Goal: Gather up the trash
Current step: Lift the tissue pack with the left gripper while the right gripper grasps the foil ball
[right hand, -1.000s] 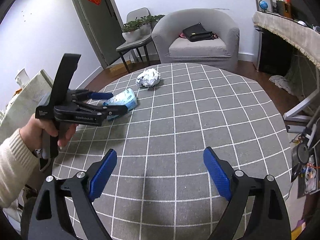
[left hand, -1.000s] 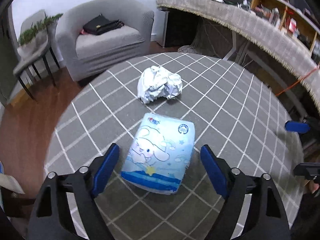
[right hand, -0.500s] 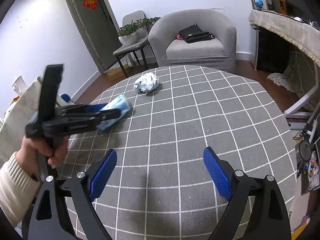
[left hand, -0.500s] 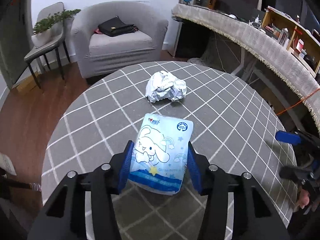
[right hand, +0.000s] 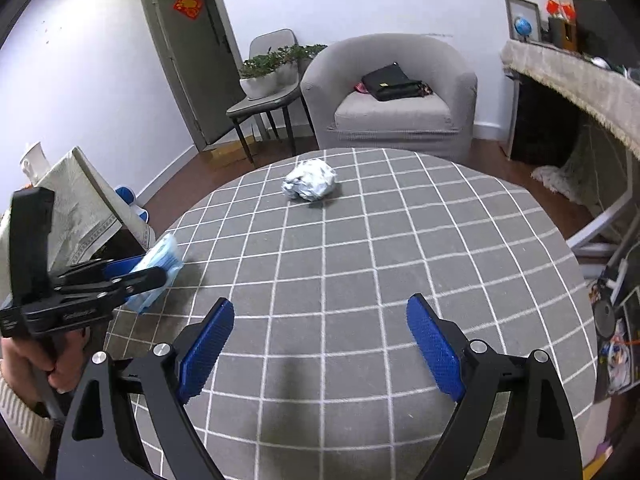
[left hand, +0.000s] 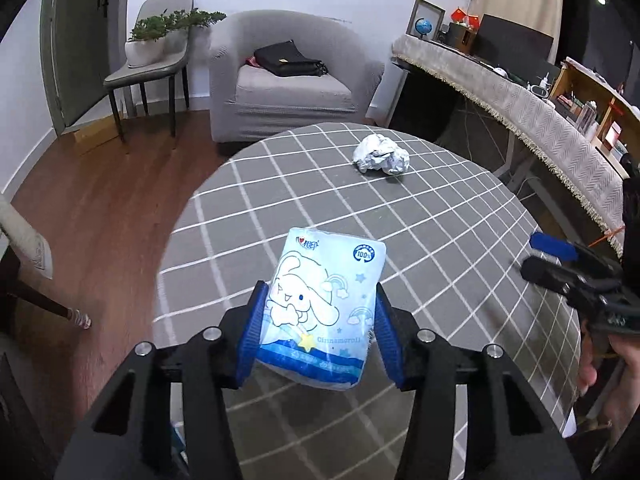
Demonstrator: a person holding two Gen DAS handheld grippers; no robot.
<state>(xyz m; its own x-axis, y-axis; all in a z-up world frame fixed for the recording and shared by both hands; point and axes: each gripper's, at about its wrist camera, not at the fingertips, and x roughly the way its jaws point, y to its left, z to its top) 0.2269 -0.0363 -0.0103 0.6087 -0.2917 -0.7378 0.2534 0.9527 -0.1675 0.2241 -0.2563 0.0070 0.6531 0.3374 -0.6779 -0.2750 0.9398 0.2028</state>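
A light blue tissue pack (left hand: 324,308) with a cartoon rabbit is clamped between the blue pads of my left gripper (left hand: 320,294), lifted a little off the round grey checked table (left hand: 440,240). In the right wrist view the same pack (right hand: 160,264) hangs in the left gripper (right hand: 148,274) over the table's left edge. A crumpled white paper ball (left hand: 382,155) (right hand: 310,180) lies toward the far side of the table. My right gripper (right hand: 320,308) stands wide open over the near part of the table (right hand: 400,240), with nothing between its fingers.
Beyond the table stands a grey armchair (right hand: 392,112) with a black bag (right hand: 390,82) on its seat. A chair with a planter (right hand: 268,76) is left of it. A long cloth-covered counter (left hand: 520,92) runs along the right. A cloth-draped table (right hand: 76,200) stands at the left.
My left gripper closed on the tissue pack, lifted it and carried it back toward the table's left edge. The paper ball has stayed put. My right gripper stayed open.
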